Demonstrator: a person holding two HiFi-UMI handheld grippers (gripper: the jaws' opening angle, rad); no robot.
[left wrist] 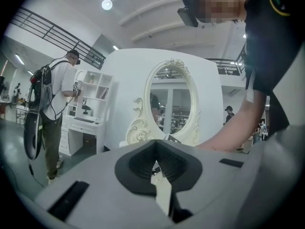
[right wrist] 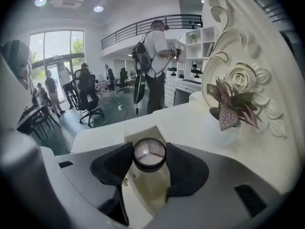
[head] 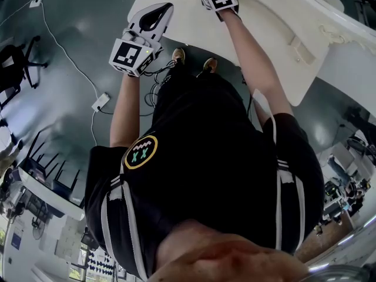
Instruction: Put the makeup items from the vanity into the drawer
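Now round compact (right wrist: pixel 149 155) in right tool (right wrist: pixel 149 151)

Right gripper (right wrist: pixel 149 157) jaws clamp a round black-rimmed compact (right wrist: pixel 149 152) — pale three-part pan facing the camera — above the white surface (right wrist: pixel 181 118). Pink-leaved potted plant (right wrist: pixel 233 106) at right, beside carved mirror frame (right wrist: pixel 238 56).

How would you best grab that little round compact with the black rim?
By the black rim, coming from the lid side, one jaw on each flank. The compact is round, so opposite rim points give an even hold, as the right gripper has it.
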